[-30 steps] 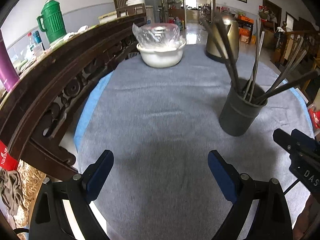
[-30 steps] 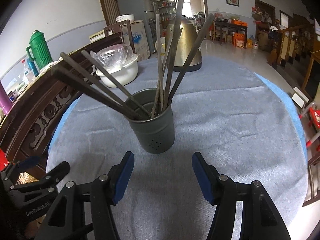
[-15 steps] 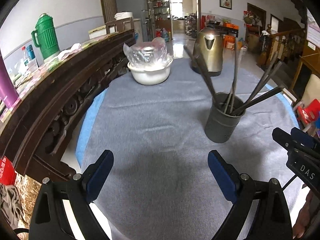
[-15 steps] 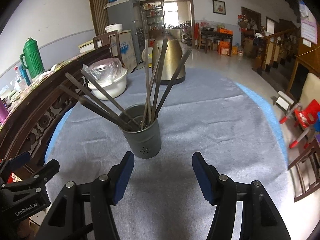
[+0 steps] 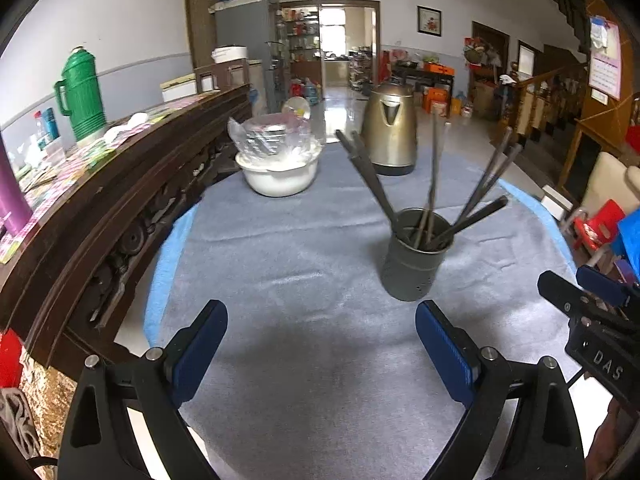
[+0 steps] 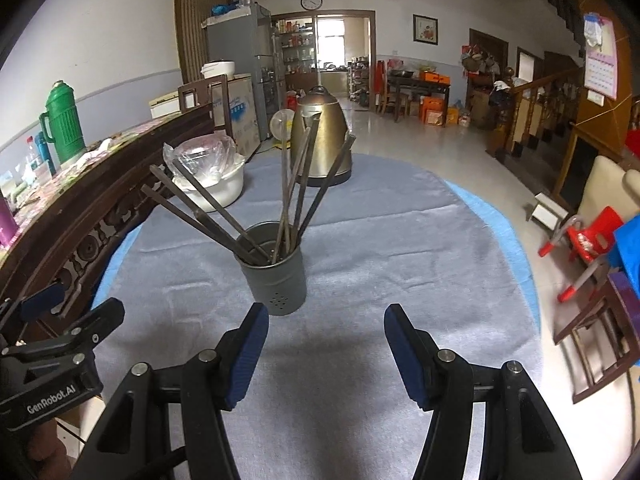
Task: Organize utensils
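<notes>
A: Left wrist view: left gripper [image 5: 320, 344] has pulled up and back from the desk [image 5: 280, 264]. The grey holder [image 5: 414, 258] with the chopsticks [image 5: 430, 184] looked big and close a second ago; now it sits smaller, further off, toward the desk's right edge. Jaws wide apart, nothing between them, only grey cloth.

B: Anything loose left on the cloth?

A: None that I can see. All the sticks are in the holder, fanned out. White bowl [image 5: 280, 176] with a plastic bag over it and the brass kettle [image 5: 390, 128] stand at the far edge, untouched. The right gripper's body shows at this view's right edge.

B: Right wrist view?

A: Same story. Right gripper [image 6: 324, 344] has backed away and lifted: the holder [image 6: 276, 276] filled the centre a second ago, now it is smaller, just ahead of the left pad [image 6: 246, 354] but not touching. Jaws about half open, unchanged, holding nothing. Chopsticks [image 6: 294, 184] lean against the rim in two bunches. Left gripper [image 6: 60, 344] is visible at this view's lower left, clear of the holder.

B: So what does it mean?

A: I read it as a retreat after the last drop-in. With both grippers empty and nothing loose on the desk, the sorting looks done or nearly so.
</notes>
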The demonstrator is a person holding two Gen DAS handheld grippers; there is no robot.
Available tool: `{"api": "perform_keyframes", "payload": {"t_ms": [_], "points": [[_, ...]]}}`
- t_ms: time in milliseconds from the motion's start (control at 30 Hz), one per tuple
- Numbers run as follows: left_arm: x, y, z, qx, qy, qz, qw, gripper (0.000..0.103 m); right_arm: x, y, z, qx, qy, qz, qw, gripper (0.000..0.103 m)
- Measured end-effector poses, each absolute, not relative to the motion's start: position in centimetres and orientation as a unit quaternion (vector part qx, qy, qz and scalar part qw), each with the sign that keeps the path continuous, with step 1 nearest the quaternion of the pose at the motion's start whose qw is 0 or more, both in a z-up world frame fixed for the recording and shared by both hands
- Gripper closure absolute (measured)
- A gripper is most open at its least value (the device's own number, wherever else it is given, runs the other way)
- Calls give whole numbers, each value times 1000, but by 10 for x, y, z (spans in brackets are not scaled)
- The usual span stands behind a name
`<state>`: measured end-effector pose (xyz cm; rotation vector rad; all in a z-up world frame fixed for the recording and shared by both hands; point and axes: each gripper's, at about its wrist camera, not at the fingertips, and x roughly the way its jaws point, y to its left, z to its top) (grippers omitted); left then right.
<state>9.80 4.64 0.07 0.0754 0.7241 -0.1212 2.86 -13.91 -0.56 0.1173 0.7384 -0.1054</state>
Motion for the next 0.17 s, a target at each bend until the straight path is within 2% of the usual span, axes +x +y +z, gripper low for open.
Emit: {"api": "perform_keyframes", "payload": {"t_ms": [167], "points": [[128,46,-55,7,415,-44,909,8,56,-159,-42,67,381,-39,921,39]]}}
